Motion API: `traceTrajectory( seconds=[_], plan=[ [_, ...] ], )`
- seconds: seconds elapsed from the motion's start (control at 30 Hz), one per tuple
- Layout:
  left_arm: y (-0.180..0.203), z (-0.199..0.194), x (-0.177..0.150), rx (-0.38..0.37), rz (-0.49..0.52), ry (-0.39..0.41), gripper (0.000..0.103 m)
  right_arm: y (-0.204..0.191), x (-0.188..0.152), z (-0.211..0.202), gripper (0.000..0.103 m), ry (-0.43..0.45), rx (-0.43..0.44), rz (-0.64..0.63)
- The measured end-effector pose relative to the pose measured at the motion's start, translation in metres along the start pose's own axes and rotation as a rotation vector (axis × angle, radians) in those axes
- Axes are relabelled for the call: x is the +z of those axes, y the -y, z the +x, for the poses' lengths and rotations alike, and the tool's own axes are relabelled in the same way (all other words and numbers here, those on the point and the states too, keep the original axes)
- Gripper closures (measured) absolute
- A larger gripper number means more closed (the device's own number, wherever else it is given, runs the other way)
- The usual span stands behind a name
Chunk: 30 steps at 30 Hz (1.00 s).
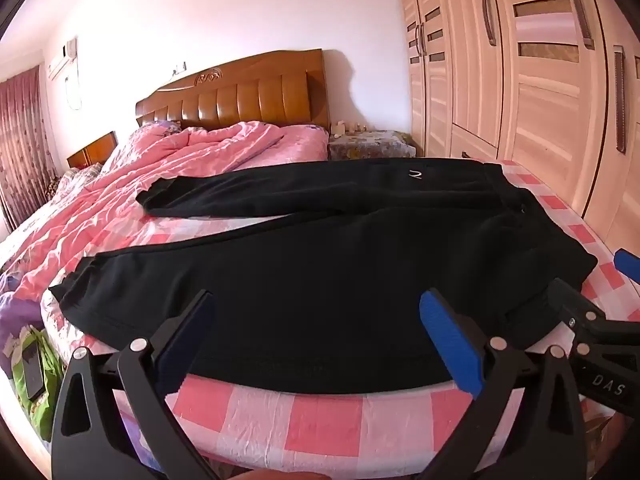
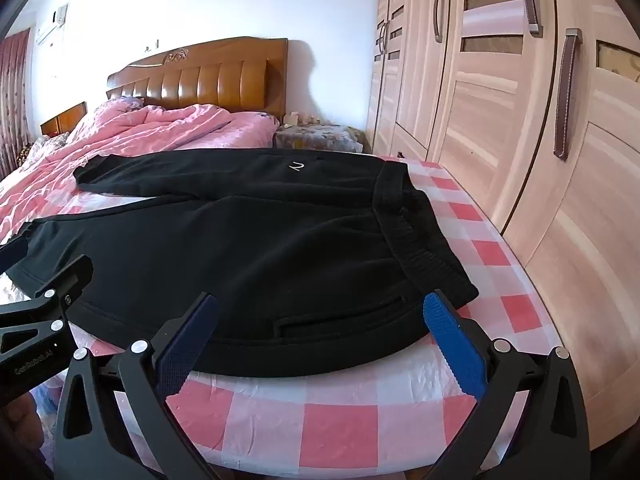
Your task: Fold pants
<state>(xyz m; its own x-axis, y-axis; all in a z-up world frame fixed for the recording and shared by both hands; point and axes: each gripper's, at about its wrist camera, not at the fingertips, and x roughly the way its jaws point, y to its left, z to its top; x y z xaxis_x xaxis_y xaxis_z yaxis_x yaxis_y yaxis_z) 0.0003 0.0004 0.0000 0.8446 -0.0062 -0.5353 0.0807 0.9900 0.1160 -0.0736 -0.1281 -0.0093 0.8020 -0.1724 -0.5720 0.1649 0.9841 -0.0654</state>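
Observation:
Black pants (image 1: 320, 272) lie spread flat on the pink-and-white checked bed sheet (image 1: 320, 424), both legs running to the left and the waistband (image 2: 404, 232) at the right. My left gripper (image 1: 320, 300) hovers open over the near leg, close to the bed's front edge, with nothing between its blue pads. In the right wrist view my right gripper (image 2: 324, 304) stands open above the hip and pocket area of the pants (image 2: 260, 252), also holding nothing. Each gripper shows at the edge of the other's view.
A crumpled pink quilt (image 1: 160, 168) covers the far half of the bed below a wooden headboard (image 1: 240, 92). A tall wardrobe (image 2: 520, 120) stands close along the right side. A nightstand (image 1: 368, 144) stands by the headboard; a green bag (image 1: 36, 372) sits left of the bed.

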Motion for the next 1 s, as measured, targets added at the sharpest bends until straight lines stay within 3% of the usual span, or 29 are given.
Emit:
traceTrajectory(
  seconds=[1.0],
  plan=[
    [-0.007,0.004,-0.011,-0.013,0.001,-0.039,0.001,0.008,-0.004,0.001,0.004,-0.023,0.041,0.030]
  ],
)
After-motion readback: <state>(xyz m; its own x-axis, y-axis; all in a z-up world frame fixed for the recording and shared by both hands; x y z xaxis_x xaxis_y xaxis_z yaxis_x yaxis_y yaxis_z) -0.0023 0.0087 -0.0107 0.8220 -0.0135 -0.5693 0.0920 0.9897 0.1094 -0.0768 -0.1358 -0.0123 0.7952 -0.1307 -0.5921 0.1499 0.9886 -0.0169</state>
